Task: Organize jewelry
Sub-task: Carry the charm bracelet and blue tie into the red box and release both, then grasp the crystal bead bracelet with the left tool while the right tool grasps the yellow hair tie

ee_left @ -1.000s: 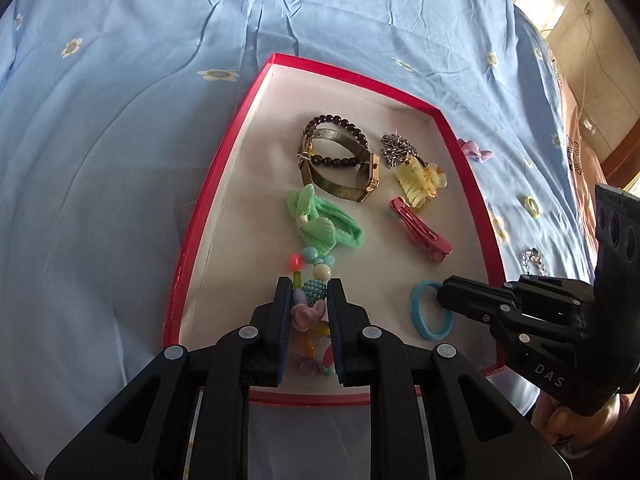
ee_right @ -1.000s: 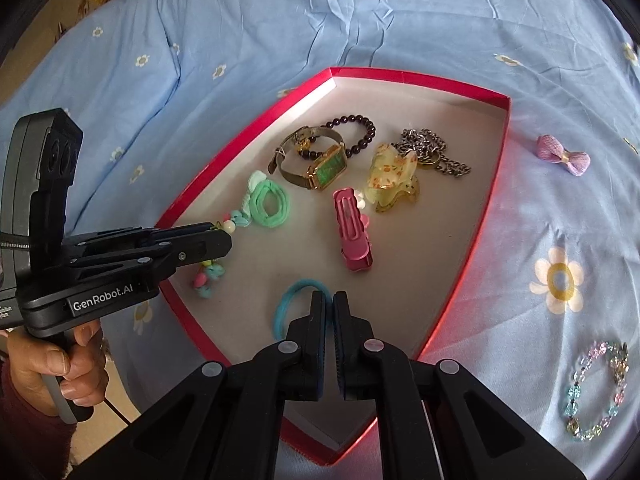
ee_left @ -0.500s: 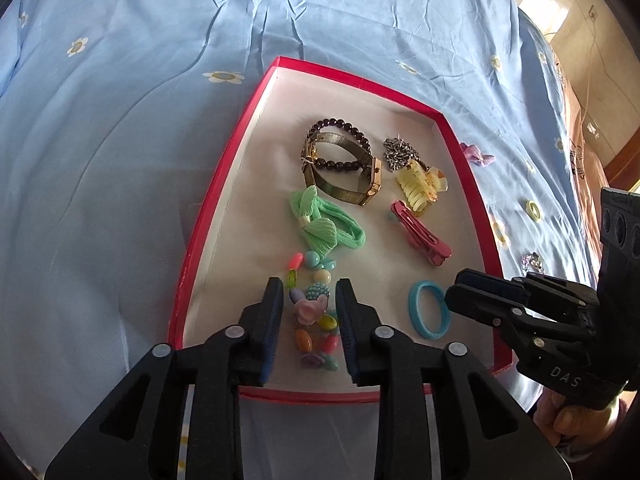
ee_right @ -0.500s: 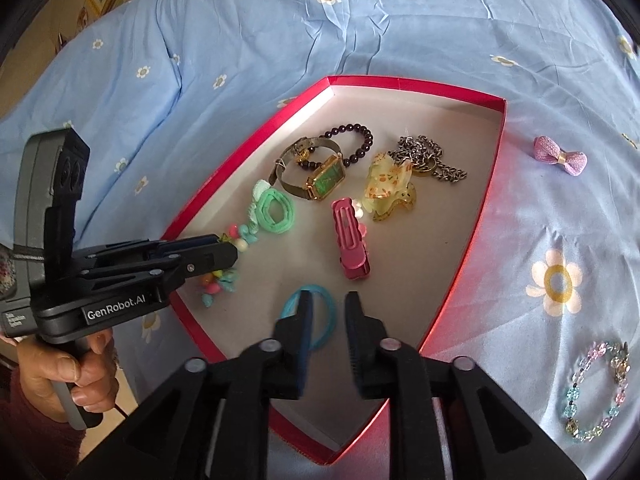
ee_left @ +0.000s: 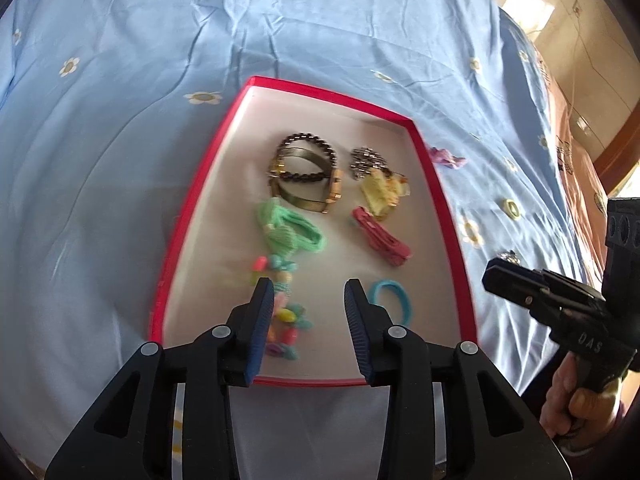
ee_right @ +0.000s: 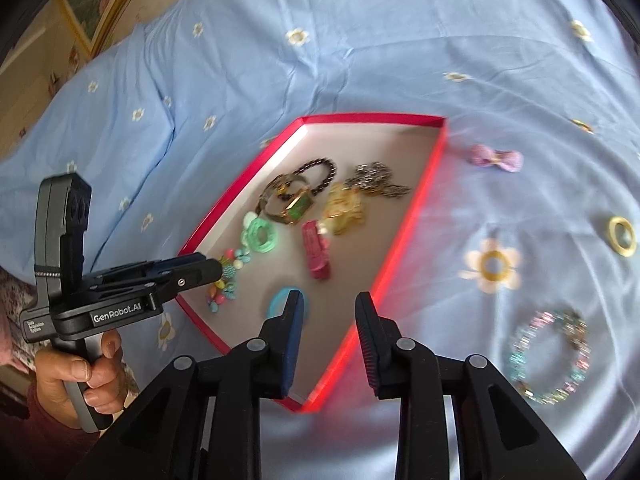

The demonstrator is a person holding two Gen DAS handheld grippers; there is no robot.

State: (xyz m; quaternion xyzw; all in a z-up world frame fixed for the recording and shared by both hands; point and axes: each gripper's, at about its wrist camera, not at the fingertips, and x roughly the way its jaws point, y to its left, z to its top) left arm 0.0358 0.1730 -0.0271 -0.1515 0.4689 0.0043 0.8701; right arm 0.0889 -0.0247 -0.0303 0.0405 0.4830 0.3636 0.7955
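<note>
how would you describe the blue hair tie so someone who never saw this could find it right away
Start at the red-rimmed tray on the blue flowered bedspread. Look at the tray's near end, nearest the two grippers, below the pink hair clip. The blue hair tie is a plain turquoise loop lying flat by itself, the only smooth single-colour ring there.

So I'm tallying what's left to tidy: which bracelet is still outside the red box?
The pastel crystal-bead bracelet, lying on the blue sheet right of the red box. The dark bead bracelet and the colourful charm bracelet lie inside.
</note>
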